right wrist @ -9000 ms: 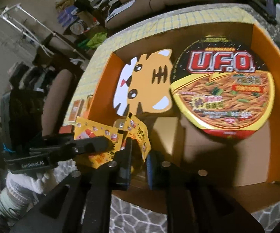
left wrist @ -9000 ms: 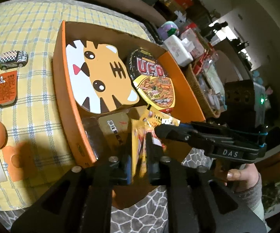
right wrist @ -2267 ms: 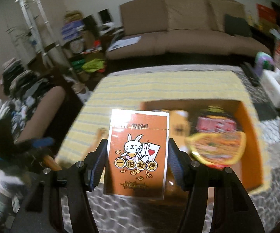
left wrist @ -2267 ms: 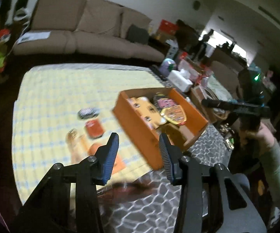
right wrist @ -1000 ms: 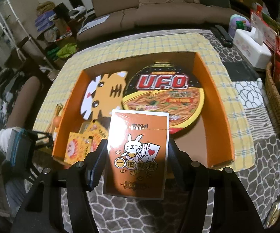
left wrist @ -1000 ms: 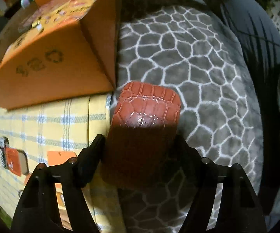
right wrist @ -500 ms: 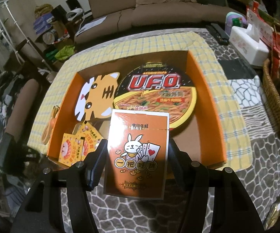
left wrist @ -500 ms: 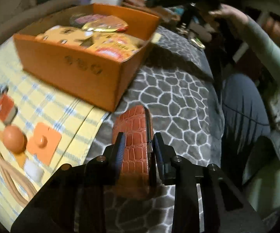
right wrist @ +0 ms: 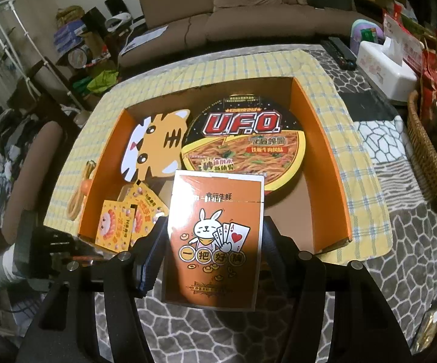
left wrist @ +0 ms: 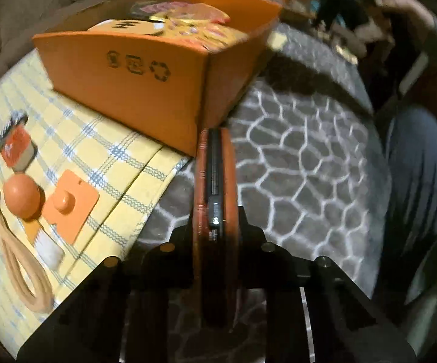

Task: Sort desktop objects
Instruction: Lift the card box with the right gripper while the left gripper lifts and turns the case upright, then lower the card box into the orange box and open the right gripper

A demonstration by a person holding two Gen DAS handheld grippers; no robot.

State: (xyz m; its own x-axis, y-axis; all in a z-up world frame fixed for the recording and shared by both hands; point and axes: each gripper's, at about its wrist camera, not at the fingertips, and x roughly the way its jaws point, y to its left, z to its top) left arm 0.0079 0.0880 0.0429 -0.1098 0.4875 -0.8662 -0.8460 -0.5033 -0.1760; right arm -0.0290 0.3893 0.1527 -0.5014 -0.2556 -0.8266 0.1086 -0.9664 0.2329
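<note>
- Your left gripper (left wrist: 215, 227) has just closed, pinching the red case (left wrist: 215, 175) edge-on.
- Your right gripper (right wrist: 213, 254) clamps the card box (right wrist: 215, 242) above the half-filled orange box (right wrist: 324, 151).
- Small items remain on the surface (left wrist: 97, 157).

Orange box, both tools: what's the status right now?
Left tool just closed edge-on on red case. Right tool holds card box over orange box. Open floor beside noodle bowl.

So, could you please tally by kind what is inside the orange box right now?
Noodle bowl: 1
Tiger-face card: 1
Yellow snack packets: 2
Total: 4
</note>
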